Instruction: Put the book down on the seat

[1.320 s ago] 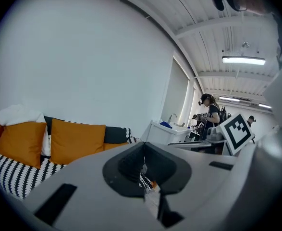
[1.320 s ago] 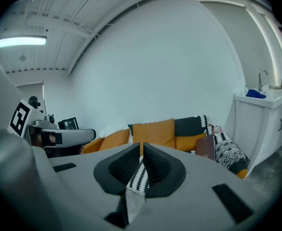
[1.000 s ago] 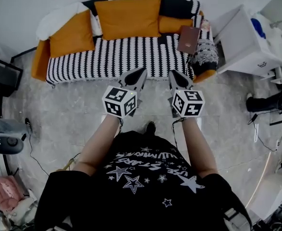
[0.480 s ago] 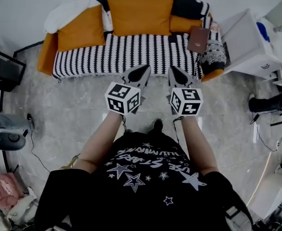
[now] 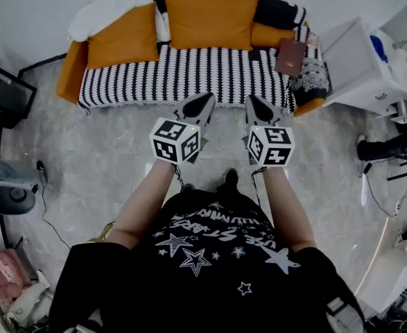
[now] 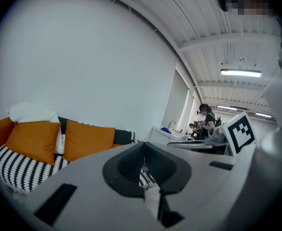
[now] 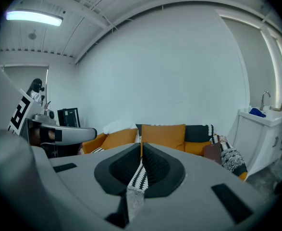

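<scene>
A brown book (image 5: 290, 56) lies on the right end of the black-and-white striped sofa seat (image 5: 189, 75), next to the armrest. In the right gripper view the book (image 7: 211, 152) shows right of the orange cushions (image 7: 163, 135). Both grippers hang over the grey floor in front of the sofa, side by side. My left gripper (image 5: 204, 101) is shut with nothing in it, its jaws meeting (image 6: 143, 147). My right gripper (image 5: 253, 103) is also shut and empty (image 7: 141, 142). Neither touches the book or the sofa.
A white cabinet with a sink (image 5: 359, 64) stands right of the sofa. A black screen (image 5: 5, 92) is at the left wall. Dark gear and cables (image 5: 390, 148) lie on the floor at the right. Another person (image 6: 205, 121) stands far off in the left gripper view.
The sofa has drifted up and to the right in the head view. Both grippers stay shut, side by side in front of it. The book has not moved on the seat.
</scene>
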{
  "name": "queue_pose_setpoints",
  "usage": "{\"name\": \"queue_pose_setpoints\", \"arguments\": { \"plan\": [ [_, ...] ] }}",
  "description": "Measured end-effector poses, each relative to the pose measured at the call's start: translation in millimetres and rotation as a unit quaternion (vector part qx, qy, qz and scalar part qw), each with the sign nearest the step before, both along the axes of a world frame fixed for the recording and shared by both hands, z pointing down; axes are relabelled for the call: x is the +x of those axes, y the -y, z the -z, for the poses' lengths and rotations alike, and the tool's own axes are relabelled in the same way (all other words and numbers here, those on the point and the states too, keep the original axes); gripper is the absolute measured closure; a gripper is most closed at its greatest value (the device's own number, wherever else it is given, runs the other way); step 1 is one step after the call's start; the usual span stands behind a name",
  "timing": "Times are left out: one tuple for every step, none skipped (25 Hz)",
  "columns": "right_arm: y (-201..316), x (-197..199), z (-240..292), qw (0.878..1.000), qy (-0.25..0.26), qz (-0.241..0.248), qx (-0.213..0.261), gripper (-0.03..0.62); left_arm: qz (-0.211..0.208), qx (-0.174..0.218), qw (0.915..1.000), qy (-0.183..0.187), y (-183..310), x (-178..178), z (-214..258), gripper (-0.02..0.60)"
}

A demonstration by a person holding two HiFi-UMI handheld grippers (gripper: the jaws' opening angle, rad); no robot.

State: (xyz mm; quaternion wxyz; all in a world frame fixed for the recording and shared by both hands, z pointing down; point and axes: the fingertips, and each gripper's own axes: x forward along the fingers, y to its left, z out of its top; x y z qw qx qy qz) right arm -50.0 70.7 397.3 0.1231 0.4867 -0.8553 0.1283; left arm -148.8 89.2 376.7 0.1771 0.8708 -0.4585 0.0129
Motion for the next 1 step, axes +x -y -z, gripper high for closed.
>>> {"name": "queue_pose_setpoints", "arguments": {
  "plan": [
    [-3.0,-4.6,1.0,1.000,-0.001,0.000,0.000,0.562,0.000,0.000,1.0000,-0.001,-2.9,-4.7,0.8,0.572]
  ]
}}
